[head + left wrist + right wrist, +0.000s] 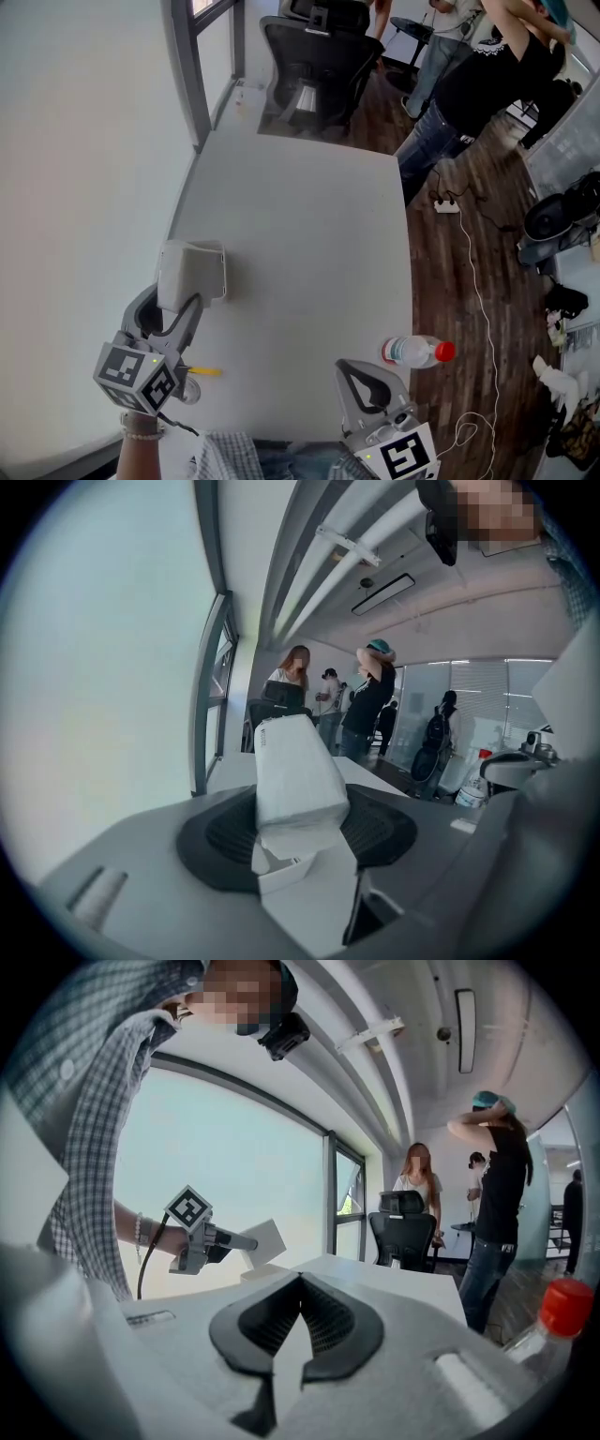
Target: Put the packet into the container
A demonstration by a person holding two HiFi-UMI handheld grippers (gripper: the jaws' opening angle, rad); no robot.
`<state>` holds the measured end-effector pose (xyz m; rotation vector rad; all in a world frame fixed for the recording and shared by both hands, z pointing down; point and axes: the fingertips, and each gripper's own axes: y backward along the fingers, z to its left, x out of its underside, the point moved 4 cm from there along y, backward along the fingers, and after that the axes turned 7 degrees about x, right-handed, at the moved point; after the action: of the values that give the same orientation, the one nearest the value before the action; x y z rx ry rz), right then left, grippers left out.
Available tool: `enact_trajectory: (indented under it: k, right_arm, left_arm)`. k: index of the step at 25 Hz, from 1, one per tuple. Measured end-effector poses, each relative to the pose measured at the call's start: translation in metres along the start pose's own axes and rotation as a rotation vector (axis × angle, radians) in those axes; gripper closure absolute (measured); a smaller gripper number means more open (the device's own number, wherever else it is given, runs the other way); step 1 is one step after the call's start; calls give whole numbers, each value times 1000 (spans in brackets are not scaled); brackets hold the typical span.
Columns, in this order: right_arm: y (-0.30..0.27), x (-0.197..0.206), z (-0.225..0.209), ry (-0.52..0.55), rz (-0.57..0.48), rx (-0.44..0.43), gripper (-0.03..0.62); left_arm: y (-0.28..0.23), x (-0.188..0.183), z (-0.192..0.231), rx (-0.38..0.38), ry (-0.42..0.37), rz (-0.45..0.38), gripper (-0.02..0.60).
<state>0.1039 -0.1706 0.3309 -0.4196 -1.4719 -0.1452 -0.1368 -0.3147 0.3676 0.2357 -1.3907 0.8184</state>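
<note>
Left tool (181, 314): jaws are closed on the white packet (192, 272), which stands out past the tips.
Packet: it is in the left tool's grip, lifted over the left side of the worktop (309, 234).
Right tool (362, 377): jaws are together and have nothing between them; it is low at the near edge of the worktop.
Bottle (412, 352): it lies on its side, red cap to the right, near the right tool.

Head view: packet (187, 272) covers most of the container (218, 251) and the left tool's (173, 309) jaw tips. Right tool (361, 380) body is cut off by the bottom edge. Small yellow item (202, 371) on the bench (300, 216) is too small to ID. Right gripper view: bottle (562, 1321) is clipped at the right edge.
</note>
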Motion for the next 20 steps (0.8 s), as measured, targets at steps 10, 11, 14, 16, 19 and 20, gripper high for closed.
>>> enact_trajectory:
  k: [10,11,14,16,19,20]
  right_arm:
    - [0,6,-3,-2,18,0,595]
    - [0,7,-3,-3,20,1,595]
    - [0,9,-4,-5,26,2,595]
    - [0,10,-5,-6,30,3,595]
    - [1,12,-6,-7,36,6,595]
    - [1,12,-7,-8,38,7,595]
  left_arm:
    - [-28,21,30,-56,6,83,322]
    - [-31,23,33,-59,9,90,322]
    - [-42,32,38,-68,11,129,322]
    - [-46,40,38,-74,10,163,322]
    - [-51,51,39,-82,13,216,322]
    - [-52,55,40,-84,11,236,322]
